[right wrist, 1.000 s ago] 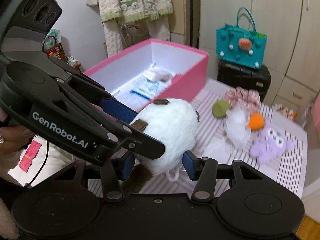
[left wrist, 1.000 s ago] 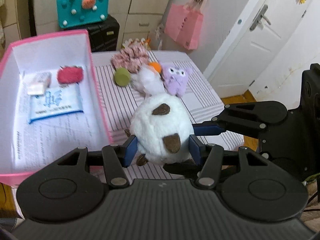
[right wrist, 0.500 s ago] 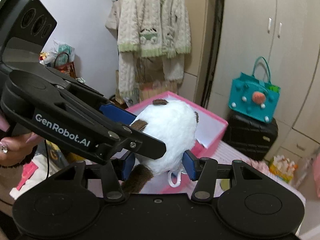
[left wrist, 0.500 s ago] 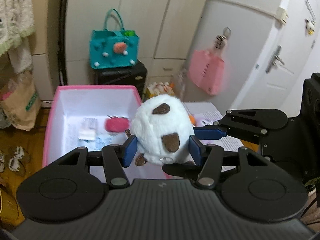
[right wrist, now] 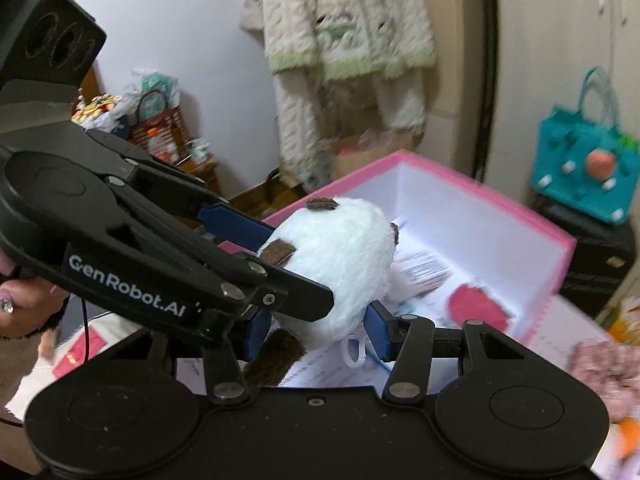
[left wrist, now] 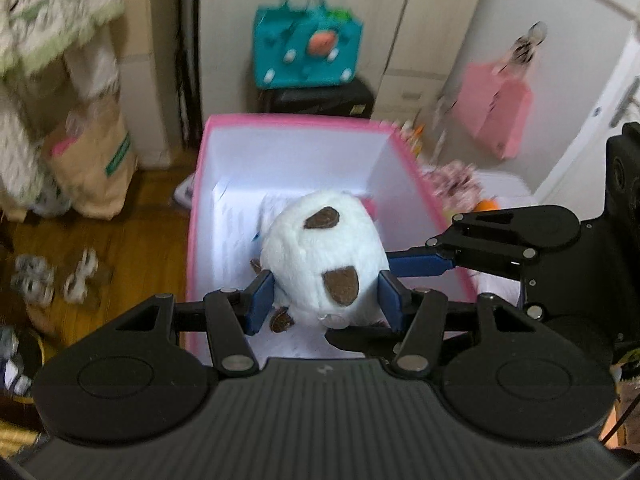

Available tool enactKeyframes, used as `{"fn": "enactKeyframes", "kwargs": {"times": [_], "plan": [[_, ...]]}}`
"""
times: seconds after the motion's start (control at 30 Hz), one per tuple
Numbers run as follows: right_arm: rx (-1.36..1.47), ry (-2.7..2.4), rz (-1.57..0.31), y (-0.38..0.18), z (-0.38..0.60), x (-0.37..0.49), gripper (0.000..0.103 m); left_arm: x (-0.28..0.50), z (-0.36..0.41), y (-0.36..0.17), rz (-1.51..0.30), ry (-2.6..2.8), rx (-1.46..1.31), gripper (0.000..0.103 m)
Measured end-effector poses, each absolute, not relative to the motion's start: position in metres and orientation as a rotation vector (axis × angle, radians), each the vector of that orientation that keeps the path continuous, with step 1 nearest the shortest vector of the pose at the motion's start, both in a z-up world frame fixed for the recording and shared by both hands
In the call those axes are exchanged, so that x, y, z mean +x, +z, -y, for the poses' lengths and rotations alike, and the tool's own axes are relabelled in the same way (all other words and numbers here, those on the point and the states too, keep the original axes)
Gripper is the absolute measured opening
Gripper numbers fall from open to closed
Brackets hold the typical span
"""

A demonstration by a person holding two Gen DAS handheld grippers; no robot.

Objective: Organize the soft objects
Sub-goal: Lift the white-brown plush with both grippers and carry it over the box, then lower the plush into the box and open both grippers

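Observation:
A white plush toy with brown patches (left wrist: 320,256) is held by both grippers at once. My left gripper (left wrist: 322,296) is shut on its sides; my right gripper (right wrist: 316,332) is shut on it too, crossing from the right. The plush (right wrist: 340,268) hangs over the open pink box (left wrist: 280,124), white inside (right wrist: 480,188). A red fuzzy item (right wrist: 476,308) and printed packets (right wrist: 424,272) lie in the box. A pink-brown scrunchie (left wrist: 456,184) and an orange ball (left wrist: 486,205) lie on the striped table right of the box.
A teal bag (left wrist: 308,52) sits on a black case behind the box. A pink bag (left wrist: 496,108) hangs by the white door. A knitted cardigan (right wrist: 344,28) hangs at the left. Slippers (left wrist: 56,276) and a paper bag (left wrist: 96,160) are on the wooden floor.
Both grippers carried the plush from above the striped table leftward to above the pink box. The grip on the plush has stayed the same.

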State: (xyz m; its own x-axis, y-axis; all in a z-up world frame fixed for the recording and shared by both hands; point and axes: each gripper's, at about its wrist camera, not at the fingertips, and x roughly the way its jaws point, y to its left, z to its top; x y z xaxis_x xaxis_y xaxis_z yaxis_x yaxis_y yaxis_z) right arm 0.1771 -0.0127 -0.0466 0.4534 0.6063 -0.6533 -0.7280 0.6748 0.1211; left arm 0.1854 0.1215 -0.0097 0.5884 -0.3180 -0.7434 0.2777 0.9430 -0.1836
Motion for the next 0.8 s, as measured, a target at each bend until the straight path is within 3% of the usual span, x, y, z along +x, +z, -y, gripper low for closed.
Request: {"fn": "enactKeyframes", "kwargs": {"times": [0.43,0.8], "plan": [[-0.244,0.905,-0.848,-0.069,-0.015,0.192,0.057,0.206,-0.137,-0.033,-1.046,-0.342,0.046,0.054],[-0.230,0.904,-0.926,-0.073,-0.016,0.196,0.058,0.204,-0.134,-0.035,-1.061,-0.338,0.075,0.053]]}}
